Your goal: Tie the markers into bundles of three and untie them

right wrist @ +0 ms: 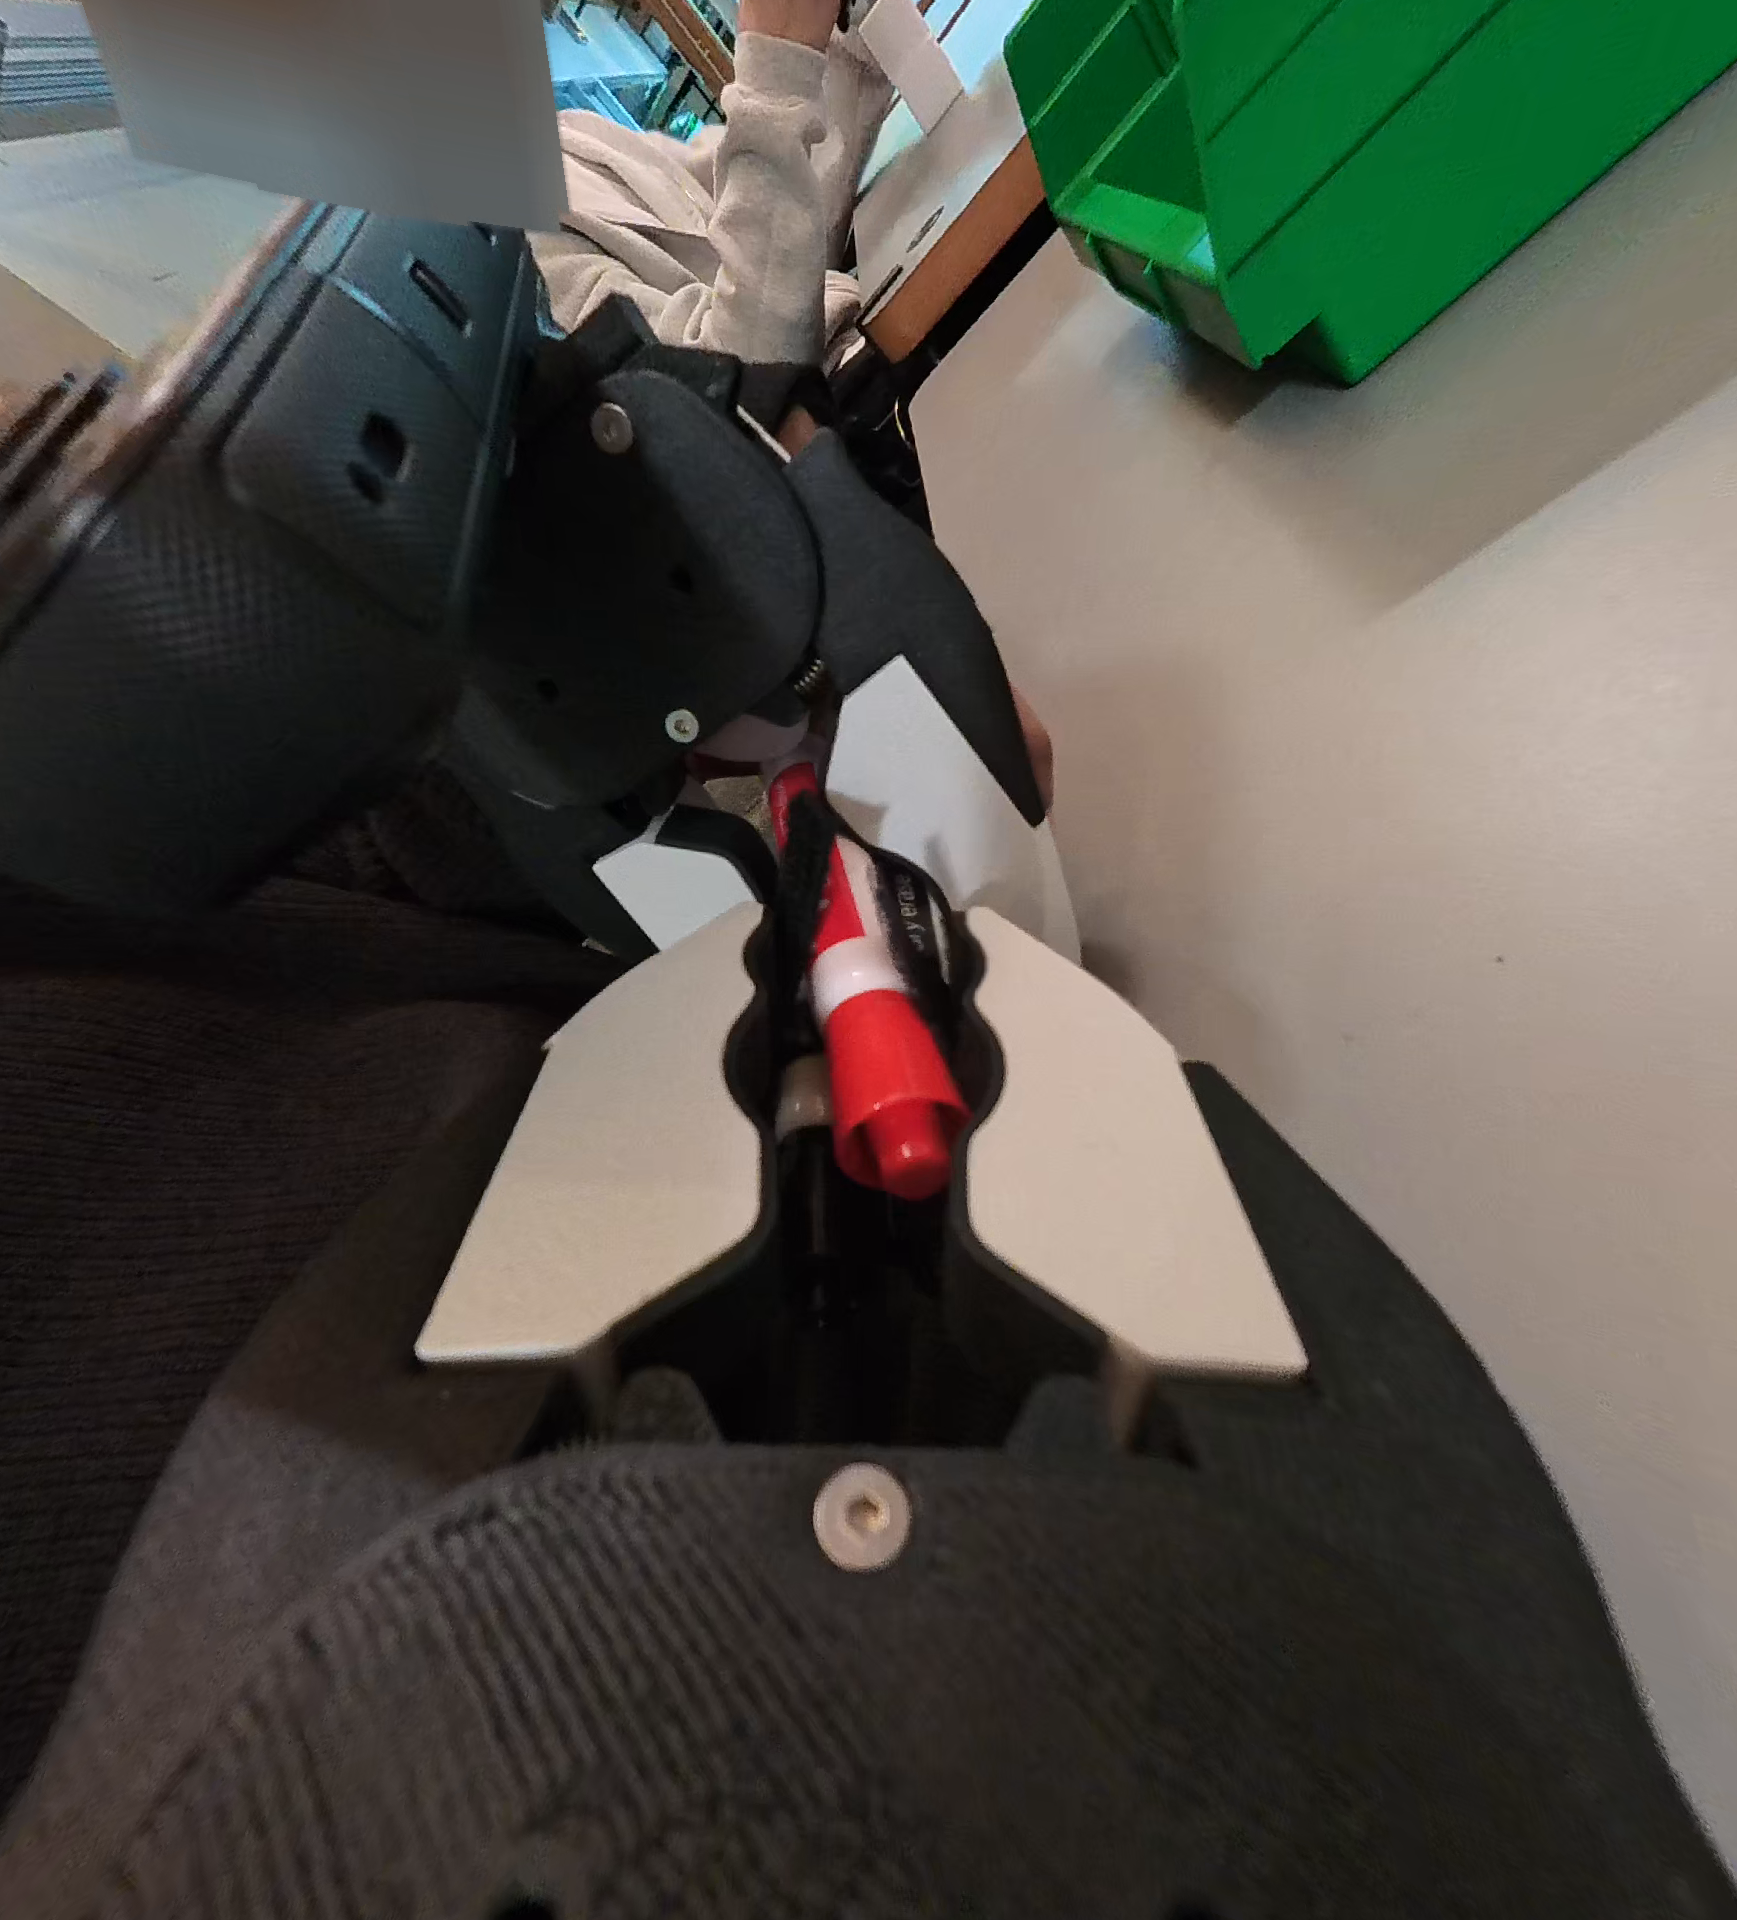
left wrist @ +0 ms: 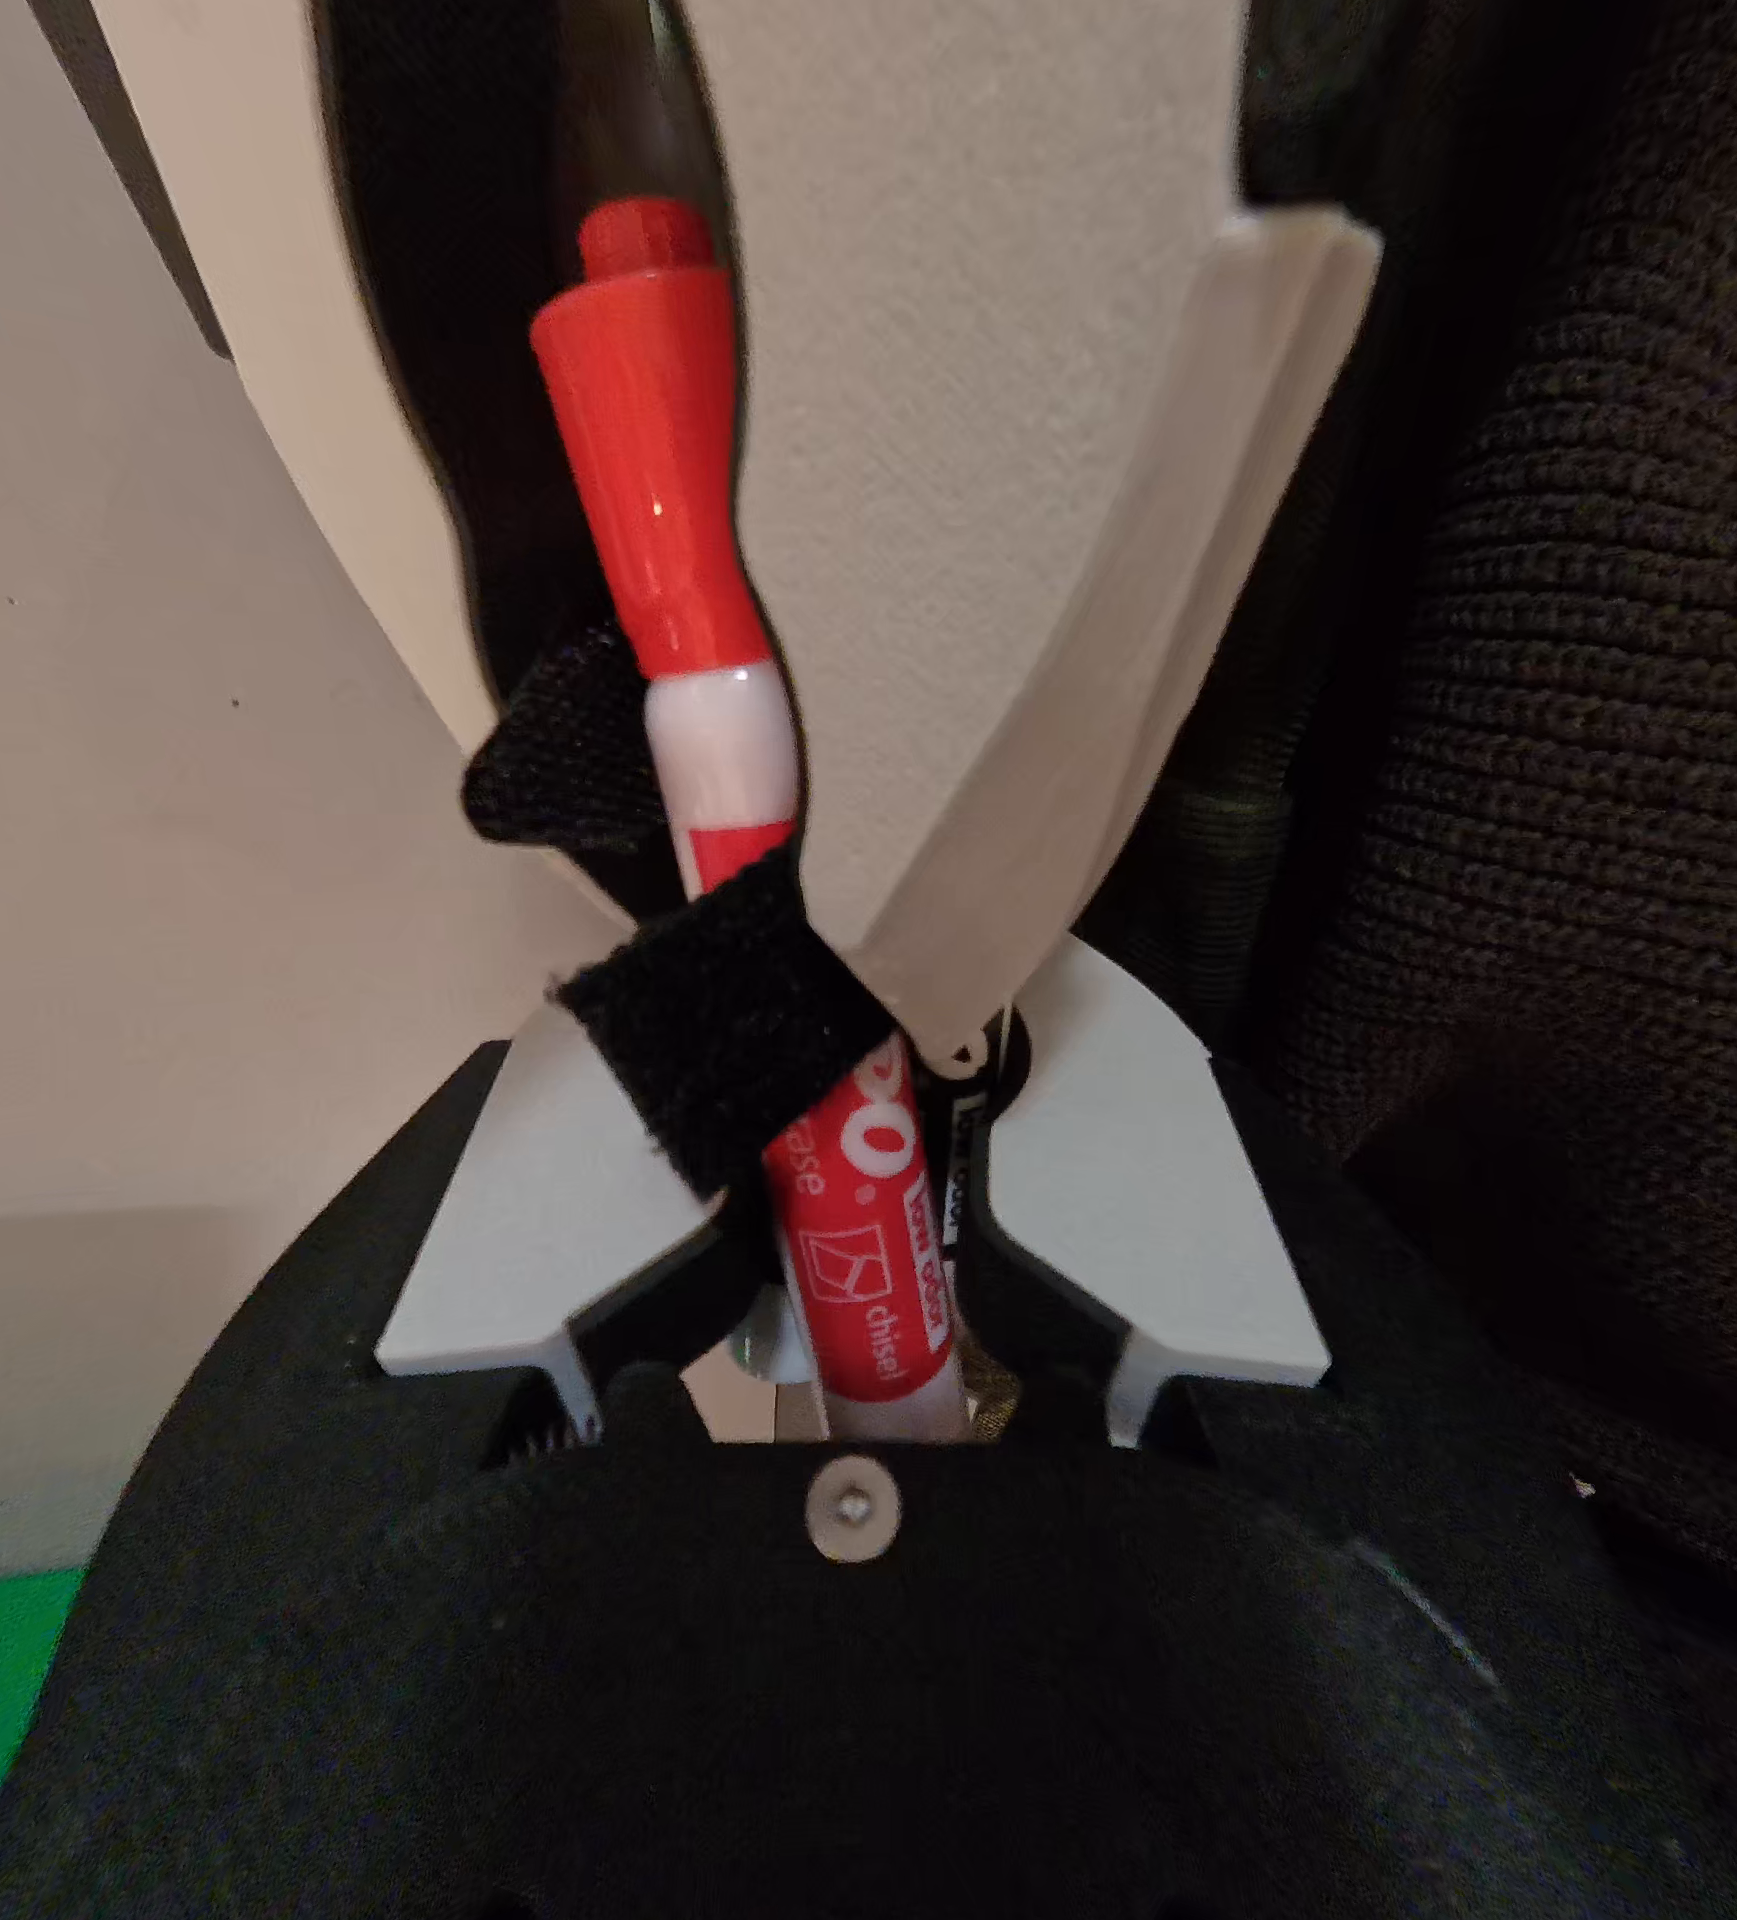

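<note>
Left gripper (left wrist: 848,1195) fingers clamp the red marker's (left wrist: 677,582) barrel; right gripper (right wrist: 859,1023) fingers close narrowly around its cap end.

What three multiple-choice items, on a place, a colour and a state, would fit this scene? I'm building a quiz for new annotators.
1. Where is the red marker's cap end?
A. In a green bin
B. Between the right gripper's fingers
C. Alone on the table

2. What colour is the strap round the marker?
A. Black
B. Yellow
C. Blue

3. What state is the marker in?
A. Uncapped
B. Snapped in two
C. Capped

Key:
1 B: the right wrist view shows the cap in the gap between its own white fingers.
2 A: the fabric loop is black in both views.
3 C: the red cap sits on the barrel.
</note>
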